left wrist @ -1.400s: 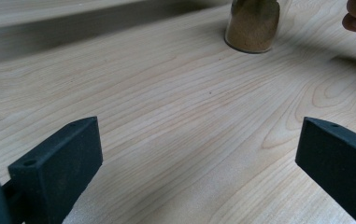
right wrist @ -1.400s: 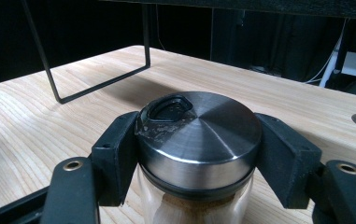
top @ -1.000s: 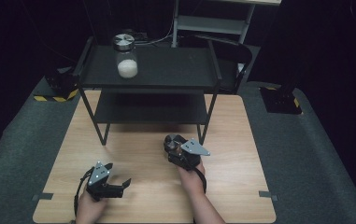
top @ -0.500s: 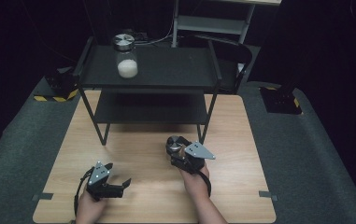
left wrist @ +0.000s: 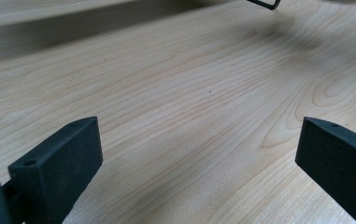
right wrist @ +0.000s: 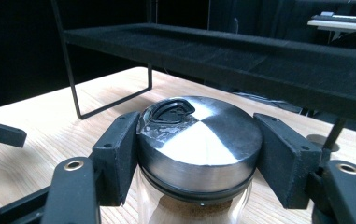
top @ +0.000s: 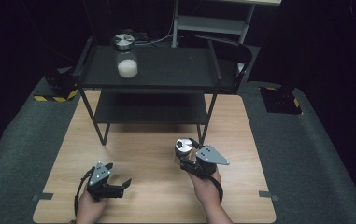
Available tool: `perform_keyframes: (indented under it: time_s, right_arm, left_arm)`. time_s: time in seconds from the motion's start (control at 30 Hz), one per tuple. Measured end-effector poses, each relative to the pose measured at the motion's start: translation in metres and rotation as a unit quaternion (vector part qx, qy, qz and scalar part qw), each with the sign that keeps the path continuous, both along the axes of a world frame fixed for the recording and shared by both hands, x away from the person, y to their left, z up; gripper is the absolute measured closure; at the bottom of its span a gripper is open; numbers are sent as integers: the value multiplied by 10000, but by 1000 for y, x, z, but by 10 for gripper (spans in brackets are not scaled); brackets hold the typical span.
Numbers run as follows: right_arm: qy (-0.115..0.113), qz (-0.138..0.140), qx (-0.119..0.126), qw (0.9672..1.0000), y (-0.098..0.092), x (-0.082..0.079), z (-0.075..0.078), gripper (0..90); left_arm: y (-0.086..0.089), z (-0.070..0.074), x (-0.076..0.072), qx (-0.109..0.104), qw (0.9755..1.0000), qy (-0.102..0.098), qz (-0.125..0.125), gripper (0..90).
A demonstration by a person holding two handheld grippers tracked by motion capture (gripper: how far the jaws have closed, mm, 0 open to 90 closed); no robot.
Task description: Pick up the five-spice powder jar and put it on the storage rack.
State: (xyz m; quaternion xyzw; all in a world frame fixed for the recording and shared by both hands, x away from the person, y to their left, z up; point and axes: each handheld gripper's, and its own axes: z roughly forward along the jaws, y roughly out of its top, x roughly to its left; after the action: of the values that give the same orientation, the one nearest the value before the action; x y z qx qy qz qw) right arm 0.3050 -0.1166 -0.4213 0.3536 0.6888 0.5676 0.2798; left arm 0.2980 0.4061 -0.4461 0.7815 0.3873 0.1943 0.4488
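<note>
currently the right gripper [top: 183, 151] is clamped on a jar [right wrist: 199, 140], one pad pressed against each side of its steel lid [top: 183, 144]. in the right gripper view, clear glass and a tan filling show under the lid. in the high view the jar sits at the gripper's front, above the bench [top: 147, 154] just in front of the right front leg of the black rack [top: 166, 70]. a second jar [top: 125, 58] with white contents stands on the rack's top shelf, toward its left end. the left gripper [top: 122, 185] is spread wide with nothing between its pads, low over the bench near its front left corner, well apart from the right one.
</note>
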Motion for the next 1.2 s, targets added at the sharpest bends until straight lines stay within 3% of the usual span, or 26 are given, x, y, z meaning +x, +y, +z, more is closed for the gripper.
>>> perform_keyframes:
  time_s: [0.63,1.2]
  right_arm:
    - [-310,-40,105,9995,-14,-20,48,351]
    - [-607,1,214,9979,-21,-19,104,351]
  left_arm:
    - [2,-1,1,-60,10000,28,-14,9]
    - [4,-1,3,-128,9999,67,-36,10]
